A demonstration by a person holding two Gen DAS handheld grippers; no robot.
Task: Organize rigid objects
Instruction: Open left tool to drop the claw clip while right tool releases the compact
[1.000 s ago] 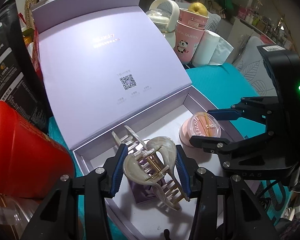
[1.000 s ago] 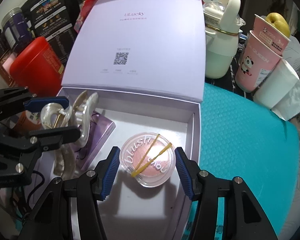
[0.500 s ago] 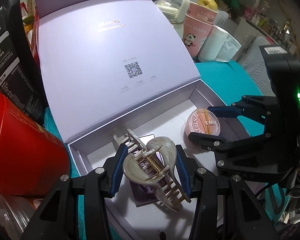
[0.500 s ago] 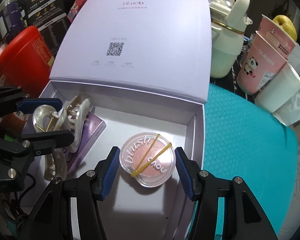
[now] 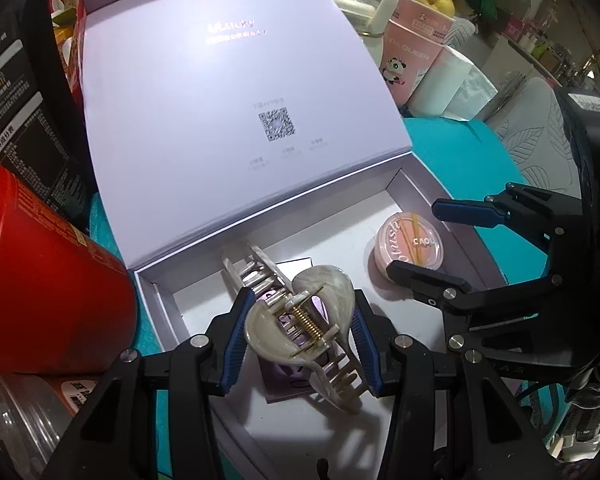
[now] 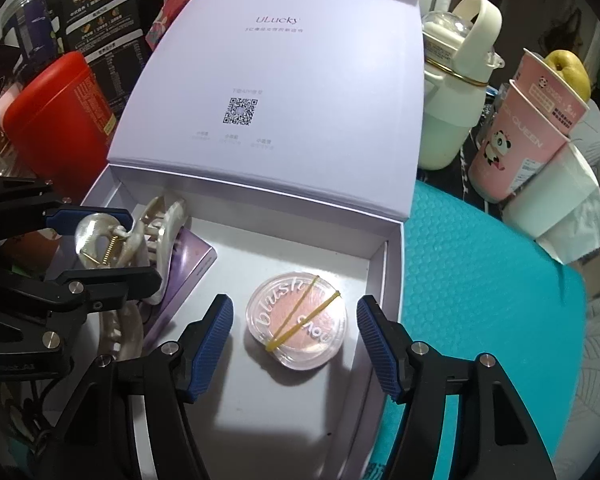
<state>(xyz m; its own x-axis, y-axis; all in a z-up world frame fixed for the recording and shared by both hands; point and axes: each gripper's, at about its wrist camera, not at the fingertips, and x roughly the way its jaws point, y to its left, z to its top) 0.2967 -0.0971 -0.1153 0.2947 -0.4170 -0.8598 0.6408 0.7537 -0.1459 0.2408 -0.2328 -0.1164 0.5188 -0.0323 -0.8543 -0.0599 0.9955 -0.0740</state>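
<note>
Left wrist view: left gripper [image 5: 300, 334] clenched on the pearly hair claw [image 5: 304, 328], held over the lavender box's [image 5: 160, 300] near-left corner above a purple card [image 5: 296, 376]. Claw's long axis runs from the back-left wall toward the near edge, teeth down. Placing step; next, lower and release.

Right wrist view: right gripper [image 6: 294, 338] released, jaws just widened, pads clear of the blush compact [image 6: 296, 322], which lies flat by the box's right wall.
</note>
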